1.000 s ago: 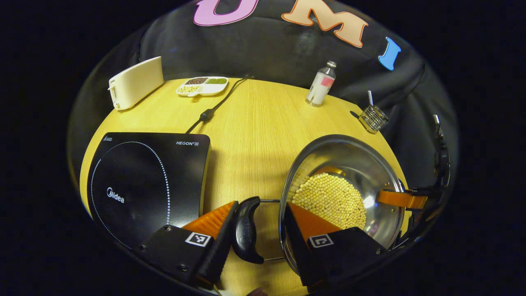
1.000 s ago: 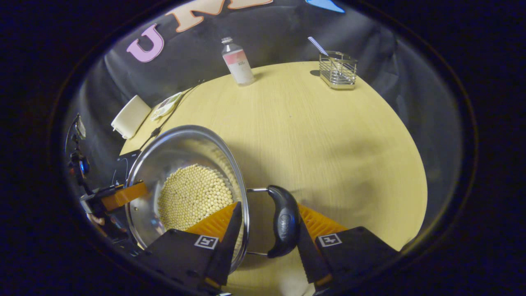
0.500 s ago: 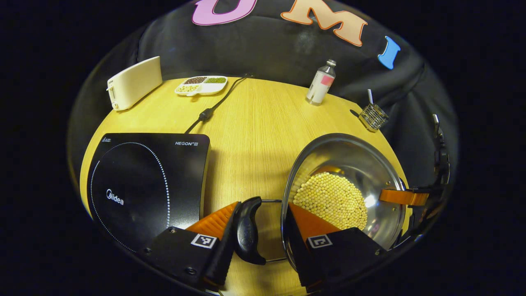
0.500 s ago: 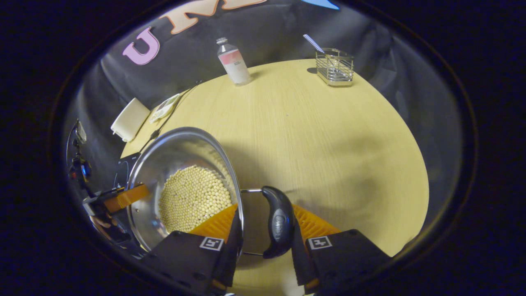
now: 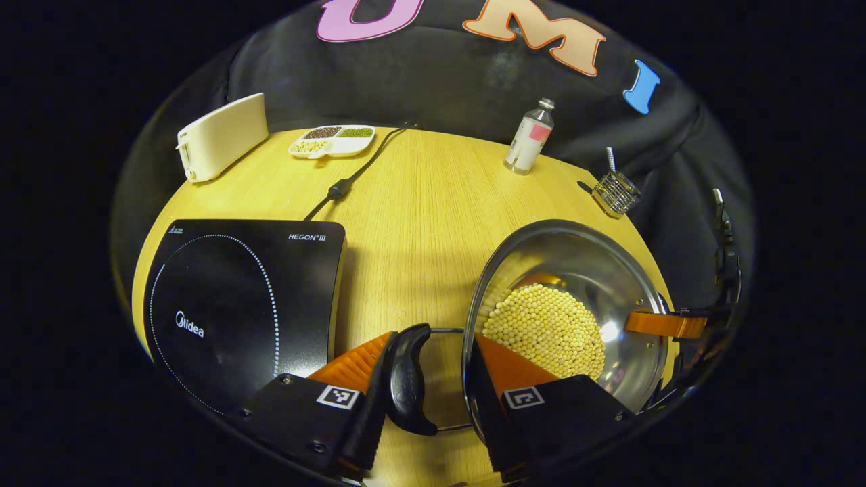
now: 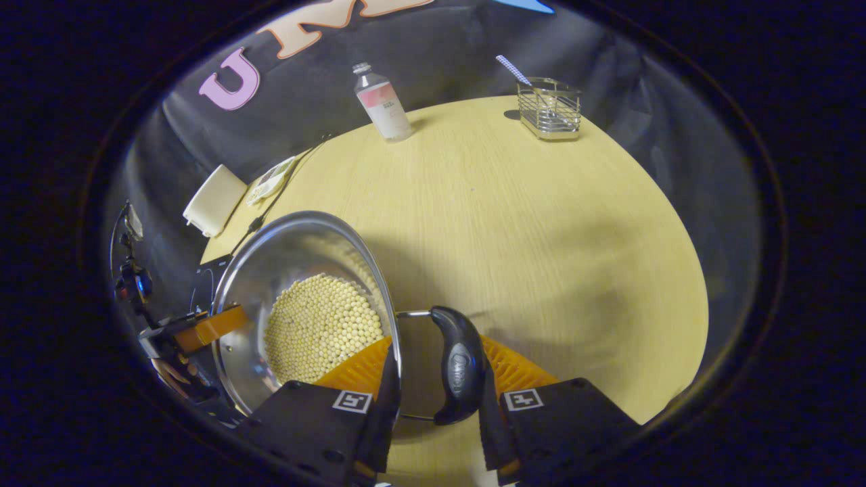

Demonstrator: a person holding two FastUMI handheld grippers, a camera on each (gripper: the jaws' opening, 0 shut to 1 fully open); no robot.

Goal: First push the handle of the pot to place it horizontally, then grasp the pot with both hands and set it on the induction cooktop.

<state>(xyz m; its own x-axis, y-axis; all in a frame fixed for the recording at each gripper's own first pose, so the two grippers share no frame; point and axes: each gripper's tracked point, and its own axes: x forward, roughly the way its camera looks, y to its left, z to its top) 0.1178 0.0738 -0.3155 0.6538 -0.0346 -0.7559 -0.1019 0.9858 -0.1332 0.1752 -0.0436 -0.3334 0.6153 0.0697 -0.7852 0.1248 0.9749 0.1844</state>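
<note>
Pot (image 5: 565,297): your left hand-held gripper (image 5: 423,385) and right hand-held gripper (image 6: 433,379) each clamped handle against rim, ready for lifting toward cooktop (image 5: 237,304).

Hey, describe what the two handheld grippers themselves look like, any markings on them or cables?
The left gripper has two wedge-shaped fingers with ribbed inner faces, on black blocky carriers. Each carrier bears a small white square tag with a black pattern. The right gripper is built the same, with the same tags. In the right gripper view, the left gripper's body carries dark cables and fittings behind it.
</note>
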